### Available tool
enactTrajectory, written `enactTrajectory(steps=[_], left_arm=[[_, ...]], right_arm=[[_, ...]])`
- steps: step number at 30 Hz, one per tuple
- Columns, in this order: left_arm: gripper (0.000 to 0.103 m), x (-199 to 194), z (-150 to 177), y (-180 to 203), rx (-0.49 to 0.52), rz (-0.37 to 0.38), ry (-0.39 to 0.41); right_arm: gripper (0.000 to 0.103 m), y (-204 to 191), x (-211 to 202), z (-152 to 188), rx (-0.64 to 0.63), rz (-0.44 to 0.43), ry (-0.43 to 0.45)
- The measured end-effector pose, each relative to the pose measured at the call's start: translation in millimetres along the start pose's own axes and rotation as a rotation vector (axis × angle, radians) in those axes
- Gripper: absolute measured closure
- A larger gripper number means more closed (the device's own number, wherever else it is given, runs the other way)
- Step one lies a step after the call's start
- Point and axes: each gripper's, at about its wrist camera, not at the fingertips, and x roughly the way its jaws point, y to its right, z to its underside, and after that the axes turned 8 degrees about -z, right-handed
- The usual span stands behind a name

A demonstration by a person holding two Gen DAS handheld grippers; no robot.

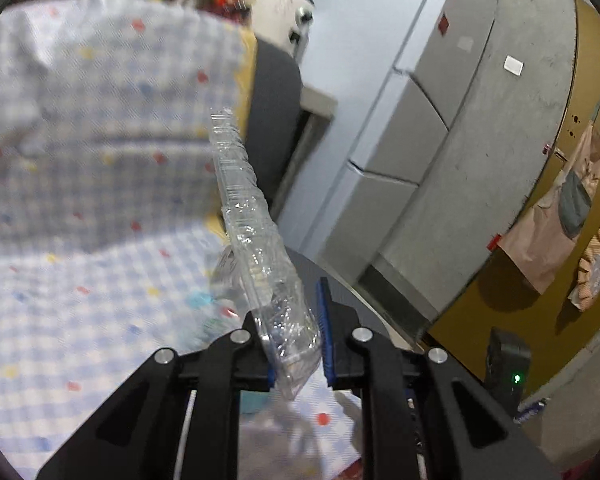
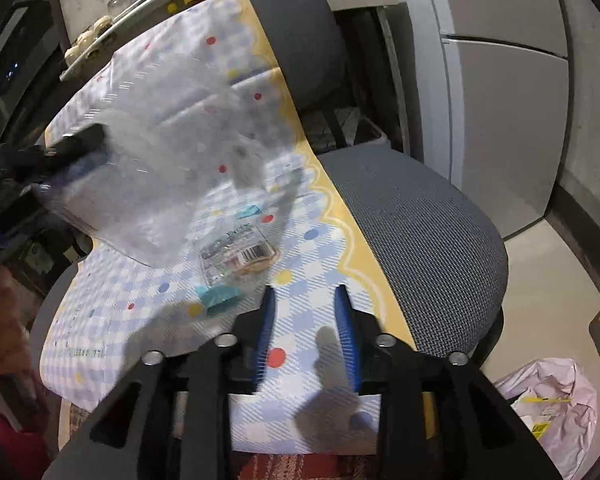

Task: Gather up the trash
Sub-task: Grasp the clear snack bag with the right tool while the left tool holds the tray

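Left gripper point(image 1: 296, 340) fingers clamped the clear plastic tray point(image 1: 256, 240). Right gripper point(image 2: 306, 332) fingers were open, empty. Best kept the grip firm while carrying toward the pink trash bag point(image 2: 556, 404).

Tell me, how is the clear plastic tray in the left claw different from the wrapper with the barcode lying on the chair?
The tray is pinched in the left gripper and lifted on edge; the wrapper lies flat on the checked cloth, untouched. The tray looks far larger and stiffer than the small, crumpled wrapper. The tray is plain; the wrapper carries a barcode label. Both are see-through plastic.
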Motion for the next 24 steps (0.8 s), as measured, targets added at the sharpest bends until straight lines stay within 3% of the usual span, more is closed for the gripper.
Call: enactTrajectory(steps=[1,5,10,17,24], left_arm=[[0.089,-6.6,0.3,-3.2,0.008,-0.034,0.009],[0.089,-24.1,12.6,-24.8,0.073,-0.268,0.012],[0.089,-27.8,34.6,-61.7,0.026,-0.375,-0.059],[0.088,-34.3,40.3,-84.6,-0.029,-0.363,-0.071],[0.088,-33.3,42.5,-80.6,-0.017,-0.353,-0.074]], right_arm=[[0.054,-1.2,0.4,-0.3,-0.006,-0.004,-0.003],[0.040,-19.9,12.5,-5.8,-0.053,-0.017,-0.030],[0.017,-49.0,37.4,-14.2,-0.130,-0.032,-0.063],[0.017,-63.8,91.7,-37.2,-0.191,-0.018,-0.114],[0.015,-37.8,137.7,-56.4,-0.052,-0.074,-0.185]])
